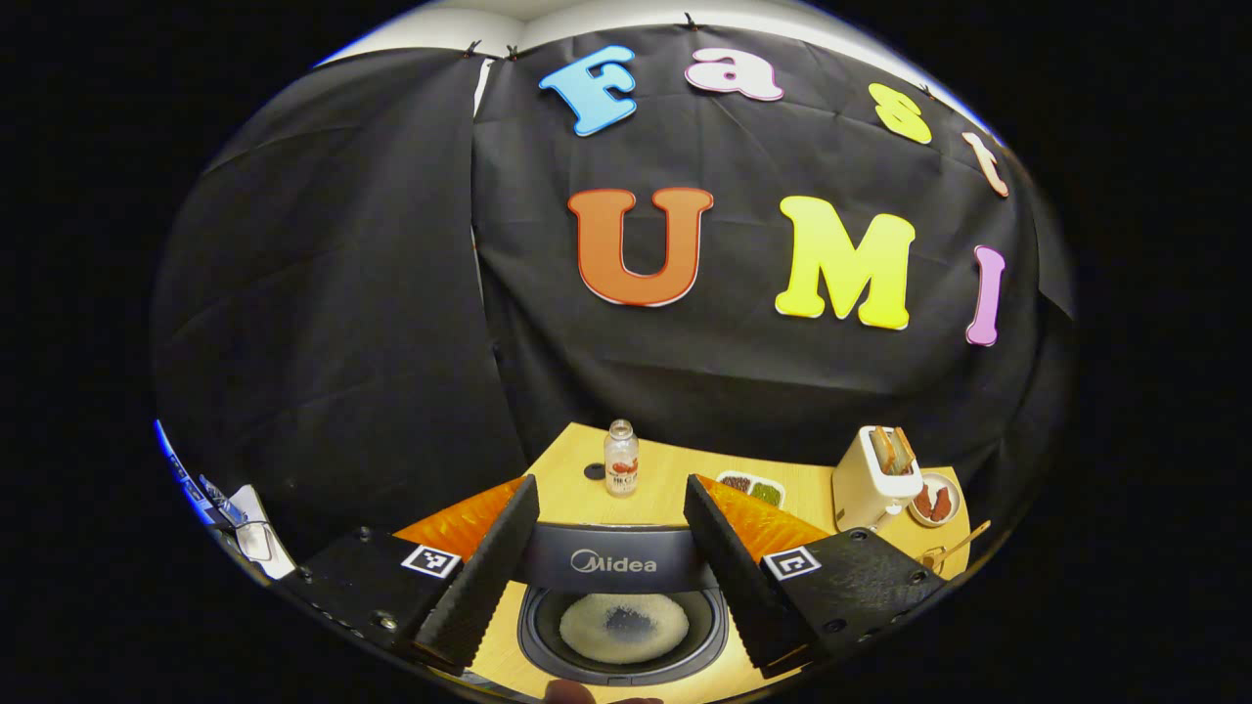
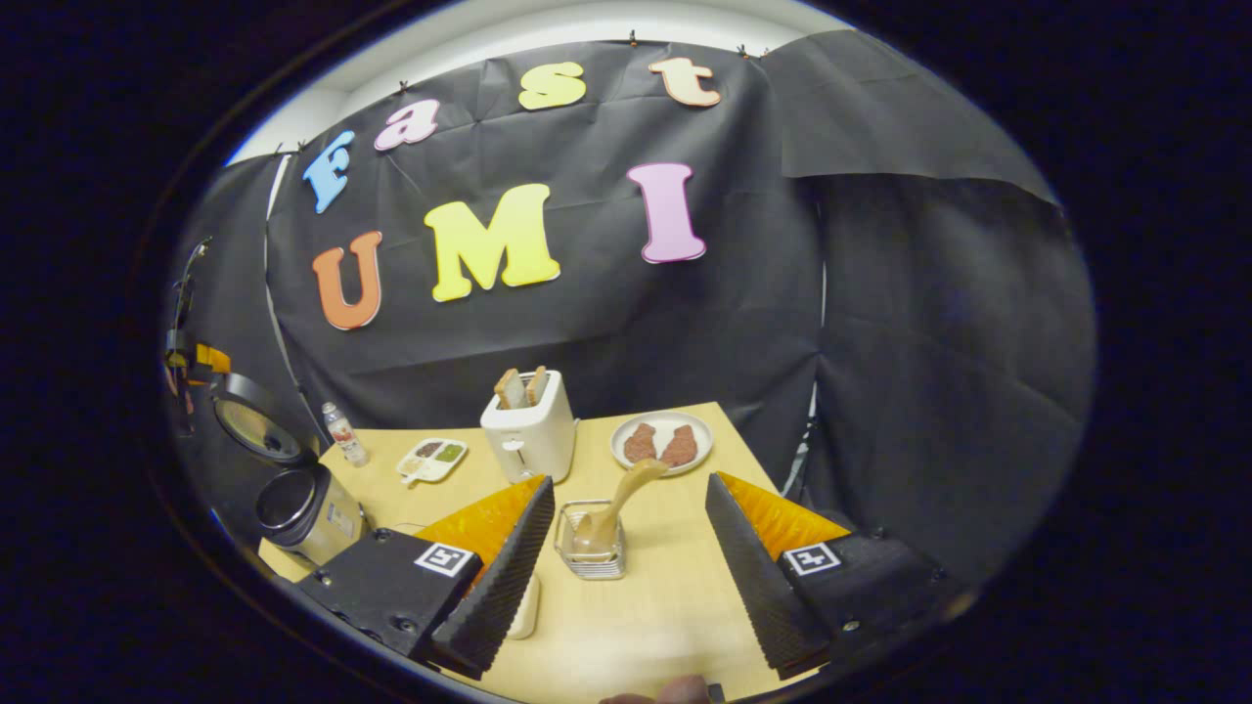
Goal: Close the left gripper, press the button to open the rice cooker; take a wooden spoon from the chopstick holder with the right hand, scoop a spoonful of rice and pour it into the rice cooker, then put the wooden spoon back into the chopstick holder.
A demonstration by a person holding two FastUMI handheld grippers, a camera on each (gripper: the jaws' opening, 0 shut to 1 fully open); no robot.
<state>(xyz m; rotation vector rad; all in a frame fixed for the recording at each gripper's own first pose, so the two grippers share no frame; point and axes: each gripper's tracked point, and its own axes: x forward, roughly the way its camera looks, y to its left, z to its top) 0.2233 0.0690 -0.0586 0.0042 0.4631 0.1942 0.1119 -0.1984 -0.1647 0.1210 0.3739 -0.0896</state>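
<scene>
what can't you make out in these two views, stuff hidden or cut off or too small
- Rice cooker, left gripper view: front edge cut off by the picture edge; its button is not visible.
- Chopstick holder, right gripper view: the wooden spoon bowl is hidden inside.
- Small divided dish, right gripper view: contents too small to identify.

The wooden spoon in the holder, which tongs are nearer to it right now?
Right. The right tongs are open just in front of the wooden spoon in its chopstick holder; the left tongs hover over the open rice cooker.
</scene>
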